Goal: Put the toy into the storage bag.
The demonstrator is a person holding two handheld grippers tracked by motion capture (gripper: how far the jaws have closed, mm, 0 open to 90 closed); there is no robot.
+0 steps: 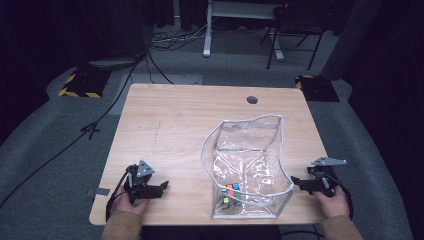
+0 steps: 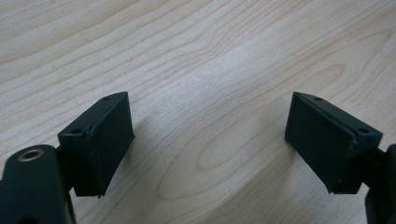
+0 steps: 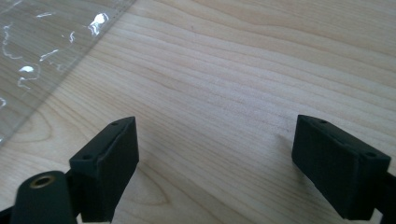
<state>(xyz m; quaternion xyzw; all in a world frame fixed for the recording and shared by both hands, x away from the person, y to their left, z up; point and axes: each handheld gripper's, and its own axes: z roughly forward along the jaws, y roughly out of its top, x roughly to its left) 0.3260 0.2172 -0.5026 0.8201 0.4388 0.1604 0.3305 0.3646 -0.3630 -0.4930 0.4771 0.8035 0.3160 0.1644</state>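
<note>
No words or labels to read anywhere. A see-through plastic bag (image 1: 248,165) w/ a white edge sits on the wood table (image 1: 170,125), at about 4 o'clock from the table's middle. Its top is open & floppy. Inside, at the near 6 o'clock end, is a small cube toy (image 1: 231,195) w/ red, blue, green & yellow squares. The left gripper (image 1: 161,187) rests at 8 o'clock, well apart from the bag, jaws wide open, just bare wood between them. The right gripper (image 1: 296,182) sits at 3 o'clock of the bag, just beside it, jaws wide open too, holding nothing. The bag's edge (image 3: 51,56) shows up at 10 o'clock in the right gripper view.
</note>
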